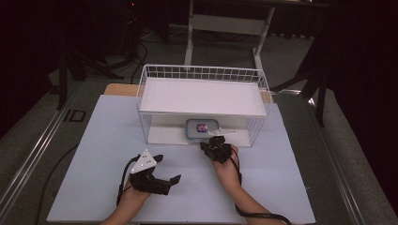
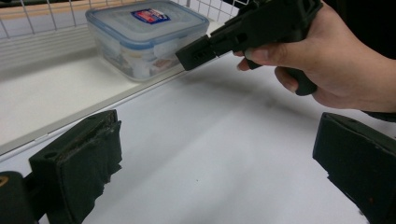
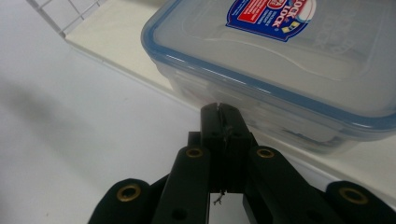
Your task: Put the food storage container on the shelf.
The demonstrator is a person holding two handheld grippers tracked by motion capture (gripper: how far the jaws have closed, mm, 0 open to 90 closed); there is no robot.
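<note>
The box (image 1: 202,128), a clear food container with a blue-rimmed lid and a label on top, sits on the lower level of the wire rack (image 1: 151,89), near its open front edge and about midway along it. The rack stands toward the far edge of the bench (image 1: 108,136), with a white shelf (image 1: 202,96) across its top. The lid looks fully seated on the box; nothing suggests it has been lifted or shifted out yet.

The right gripper (image 1: 212,144) is at the rack's front, its fingers pressed together with nothing between them, their tips just short of the box's near wall, right below the lid rim (image 3: 261,84). In the right gripper view the closed tips (image 3: 219,109) point straight at that wall; whether they touch it cannot be told. With the fingers shut on nothing, this looks more like a nudge or a probe under the rim than a grasp.

The left gripper (image 1: 164,169) rests lower on the bench, toward the near-left part, fingers wide apart and empty, well away from the box.

So the work seems at an early stage: the box is reached but not held. Still to come, by my reading, is drawing it out of the rack or opening it.
</note>
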